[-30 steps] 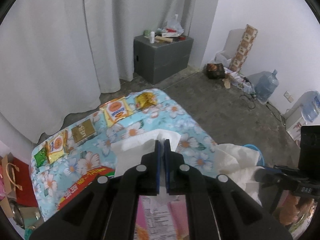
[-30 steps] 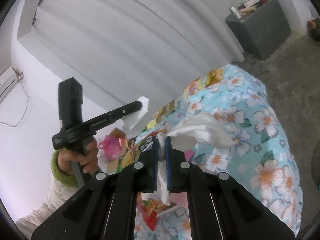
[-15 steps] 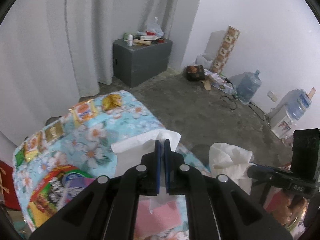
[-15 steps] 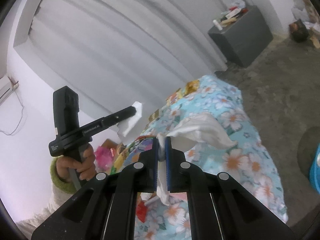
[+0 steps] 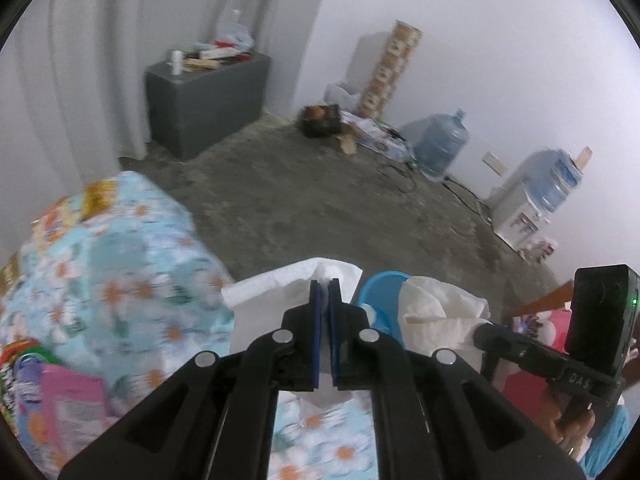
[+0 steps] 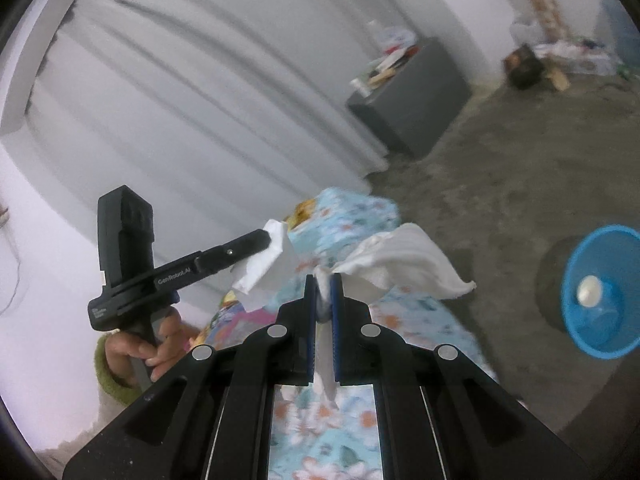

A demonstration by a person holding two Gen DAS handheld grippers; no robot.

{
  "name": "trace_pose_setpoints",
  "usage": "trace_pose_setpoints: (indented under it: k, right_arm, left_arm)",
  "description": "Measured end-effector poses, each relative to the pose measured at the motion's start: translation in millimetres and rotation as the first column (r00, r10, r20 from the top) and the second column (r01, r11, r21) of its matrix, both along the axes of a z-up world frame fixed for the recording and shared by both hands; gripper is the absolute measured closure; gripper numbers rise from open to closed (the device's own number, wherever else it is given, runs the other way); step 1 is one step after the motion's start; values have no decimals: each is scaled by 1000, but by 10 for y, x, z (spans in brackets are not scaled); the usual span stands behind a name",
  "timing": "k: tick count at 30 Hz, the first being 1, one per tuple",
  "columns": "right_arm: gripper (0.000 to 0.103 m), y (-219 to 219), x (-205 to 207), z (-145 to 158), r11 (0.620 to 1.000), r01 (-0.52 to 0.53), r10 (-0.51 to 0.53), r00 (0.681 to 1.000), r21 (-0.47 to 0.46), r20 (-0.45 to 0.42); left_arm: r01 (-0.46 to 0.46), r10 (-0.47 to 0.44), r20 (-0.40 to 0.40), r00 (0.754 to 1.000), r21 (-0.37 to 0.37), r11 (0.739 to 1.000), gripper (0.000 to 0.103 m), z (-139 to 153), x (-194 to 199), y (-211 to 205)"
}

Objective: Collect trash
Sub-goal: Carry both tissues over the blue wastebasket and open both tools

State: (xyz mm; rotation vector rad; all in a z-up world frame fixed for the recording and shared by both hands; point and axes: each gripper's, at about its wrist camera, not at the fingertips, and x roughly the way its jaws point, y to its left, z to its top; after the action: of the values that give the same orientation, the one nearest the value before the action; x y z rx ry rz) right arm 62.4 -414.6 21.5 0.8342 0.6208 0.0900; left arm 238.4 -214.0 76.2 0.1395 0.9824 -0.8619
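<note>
My left gripper (image 5: pixel 327 286) is shut on a flat white tissue (image 5: pixel 280 280), which it holds over the edge of the table with the flowered blue cloth (image 5: pixel 120 280). My right gripper (image 6: pixel 323 280) is shut on a crumpled white tissue (image 6: pixel 404 260). That crumpled tissue (image 5: pixel 436 312) also shows at the right of the left wrist view, clamped in the right gripper (image 5: pixel 480 330). The left gripper (image 6: pixel 267 237) with its tissue (image 6: pixel 264 264) appears at the left of the right wrist view. A blue plastic bin (image 6: pixel 600 292) stands on the floor to the right of the table; a white lump lies inside. Its rim (image 5: pixel 380 284) peeks out behind my left fingers.
Snack wrappers (image 5: pixel 52 376) lie on the cloth at the lower left. A grey cabinet (image 5: pixel 204 96) with clutter stands by the curtain. Water jugs (image 5: pixel 440 144), a dispenser (image 5: pixel 532 196) and boxes line the far wall. Bare concrete floor (image 5: pixel 320 200) lies between.
Both grippers have swung to the right, away from the tabletop and toward the floor, each still holding its tissue. The blue bin has come into both views.
</note>
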Motion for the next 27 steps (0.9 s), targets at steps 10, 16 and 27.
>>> trace_pose_setpoints:
  k: [10, 16, 27]
  right_arm:
    - [98, -628, -525, -274, 964, 251, -260, 960, -90, -104]
    - [98, -939, -658, -626, 927, 353, -371, 908, -125, -194]
    - [90, -1547, -768, -1389, 876, 455, -482, 809, -162, -337]
  left_arm:
    - [156, -153, -95, 984, 27, 987, 100, -482, -307, -1242]
    - [254, -241, -181, 953, 52, 966, 100, -910, -511, -1941]
    - [342, -296, -316, 901, 99, 935, 98, -1751, -676, -2942]
